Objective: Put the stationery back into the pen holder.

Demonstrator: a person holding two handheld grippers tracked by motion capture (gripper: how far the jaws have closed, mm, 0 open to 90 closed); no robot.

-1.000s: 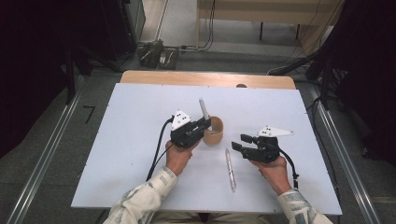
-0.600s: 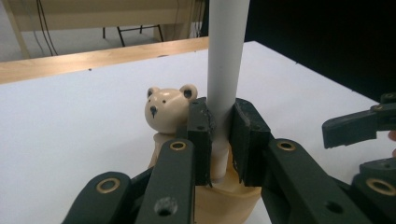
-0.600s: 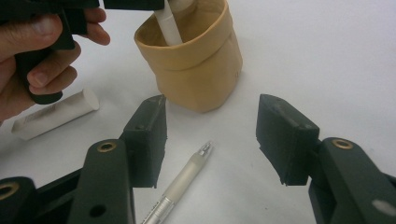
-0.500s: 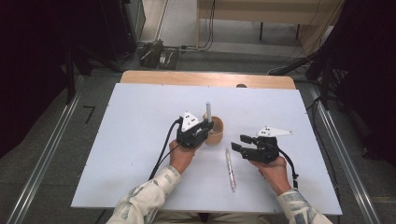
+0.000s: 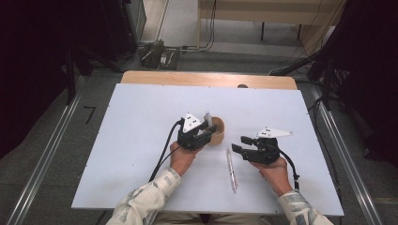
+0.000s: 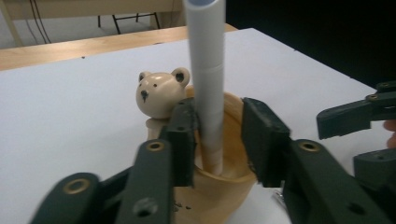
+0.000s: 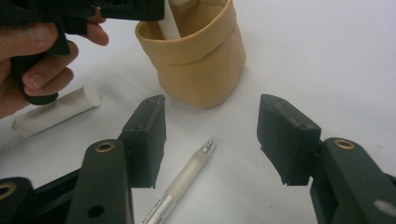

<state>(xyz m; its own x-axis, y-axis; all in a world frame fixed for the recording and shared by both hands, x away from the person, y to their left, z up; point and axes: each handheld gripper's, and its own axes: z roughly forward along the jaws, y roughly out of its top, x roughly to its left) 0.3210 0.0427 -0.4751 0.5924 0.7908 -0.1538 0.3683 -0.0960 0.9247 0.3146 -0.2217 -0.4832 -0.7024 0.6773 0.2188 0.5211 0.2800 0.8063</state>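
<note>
A tan cup [image 5: 218, 137] [image 7: 201, 60] with a small bear head [image 6: 161, 93] on its rim stands mid-table. A white pen [image 6: 208, 84] [image 5: 207, 116] stands upright inside it. My left gripper [image 5: 206, 130] [image 6: 219, 135] reaches over the cup's rim. Its jaws have just been opening: the pen is between them, close against the left pad and clear of the right one. A clear pen [image 5: 231, 169] [image 7: 182, 186] lies on the table. My right gripper [image 5: 238, 145] [image 7: 212, 135] hovers open just above that pen's tip, facing the cup.
A short white cylinder [image 7: 56, 109] lies on the table under the left hand [image 7: 28, 46]. The white tabletop [image 5: 131, 122] has a wooden strip [image 5: 206, 78] along its far edge. A dark floor and metal rails surround it.
The left gripper carried the white pen from a tilt beside the cup to upright over it and lowered it in. Its jaws have parted. The right gripper has stayed put.
</note>
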